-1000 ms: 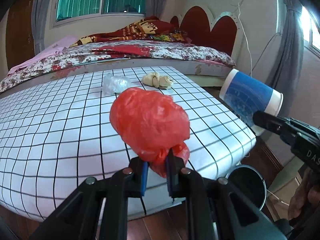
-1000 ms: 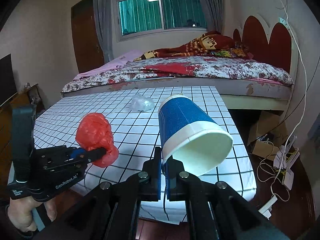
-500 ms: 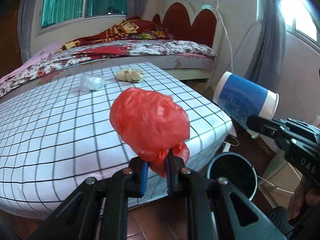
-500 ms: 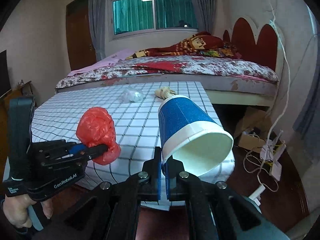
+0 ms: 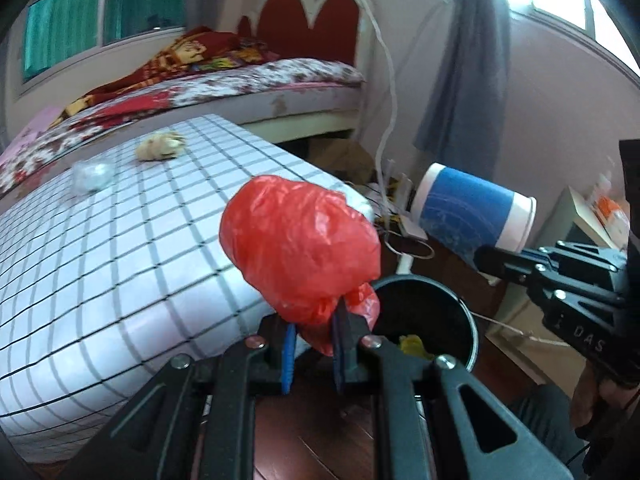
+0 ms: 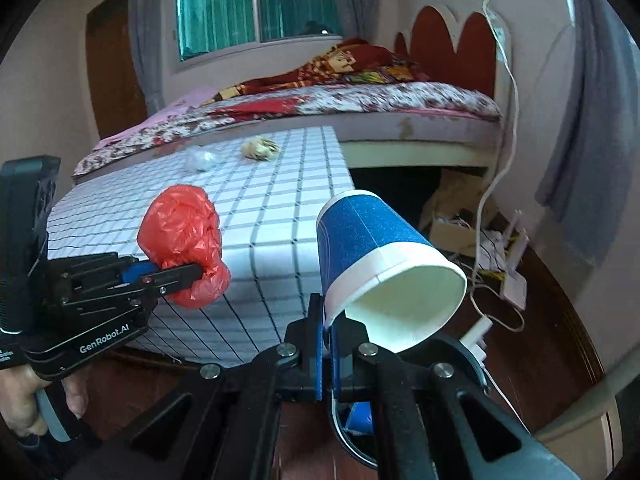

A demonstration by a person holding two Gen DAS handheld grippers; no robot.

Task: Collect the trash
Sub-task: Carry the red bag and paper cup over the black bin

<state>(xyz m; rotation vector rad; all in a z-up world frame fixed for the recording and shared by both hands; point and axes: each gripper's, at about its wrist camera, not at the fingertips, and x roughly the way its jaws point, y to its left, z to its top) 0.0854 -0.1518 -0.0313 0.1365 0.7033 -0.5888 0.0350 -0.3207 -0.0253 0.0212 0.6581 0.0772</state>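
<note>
My left gripper is shut on a crumpled red plastic bag and holds it just past the table's corner, beside a black bin on the floor. The bag also shows in the right wrist view. My right gripper is shut on the rim of a blue and white paper cup, held tilted above the bin. The cup shows in the left wrist view at the right. A crumpled clear wrapper and a beige paper wad lie on the table.
The table has a white grid-pattern cloth. A bed stands behind it. Cables and a power strip lie on the wooden floor to the right. The bin holds some yellow and blue trash.
Both grippers have swung right, off the table edge and toward the bin on the floor. The bag and cup stay gripped. The bin is now closer and partly beneath them.
</note>
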